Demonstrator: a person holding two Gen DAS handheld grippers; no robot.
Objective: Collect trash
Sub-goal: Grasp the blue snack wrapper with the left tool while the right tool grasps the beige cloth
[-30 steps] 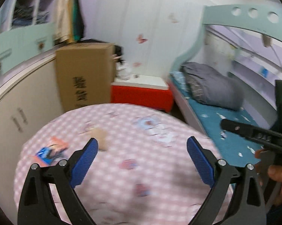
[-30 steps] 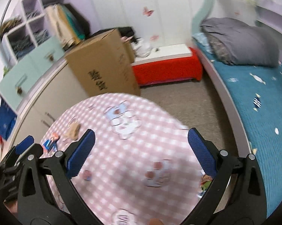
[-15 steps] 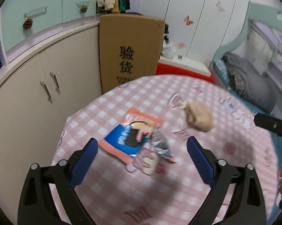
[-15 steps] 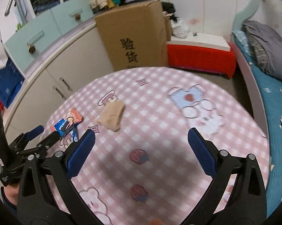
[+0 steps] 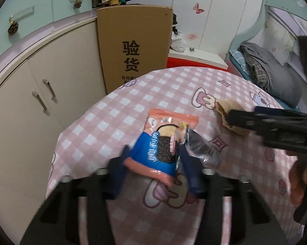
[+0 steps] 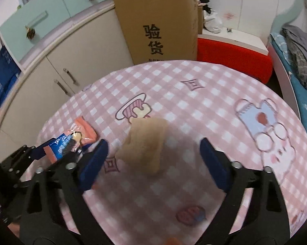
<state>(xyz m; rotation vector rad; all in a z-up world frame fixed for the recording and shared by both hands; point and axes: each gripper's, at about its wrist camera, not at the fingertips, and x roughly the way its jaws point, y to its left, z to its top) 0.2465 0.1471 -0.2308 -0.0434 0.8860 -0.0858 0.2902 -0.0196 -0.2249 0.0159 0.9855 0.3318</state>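
Note:
A blue and orange cookie wrapper (image 5: pixel 161 143) lies on the pink checked table (image 5: pixel 133 106), with a clear crumpled wrapper (image 5: pixel 200 145) at its right side. My left gripper (image 5: pixel 155 167) has its blue fingers closing around the cookie wrapper's near end; the fingers are blurred. A tan paper scrap (image 6: pixel 147 145) lies mid-table, also in the left wrist view (image 5: pixel 231 112). My right gripper (image 6: pixel 153 159) is open, its fingers either side of the tan scrap's near end. The cookie wrapper (image 6: pixel 71 140) and the left gripper show at the right wrist view's left.
A tall cardboard box (image 5: pixel 135 47) stands behind the table against beige cabinets (image 5: pixel 41 94). A red bench (image 6: pixel 233 55) and a bed with a grey blanket (image 5: pixel 273 73) lie to the right. The table edge (image 5: pixel 57 153) drops off close to the left of the wrapper.
Both grippers have moved down toward the table. The left fingers have narrowed around the cookie wrapper. The right gripper has come up to the tan scrap and stays open.

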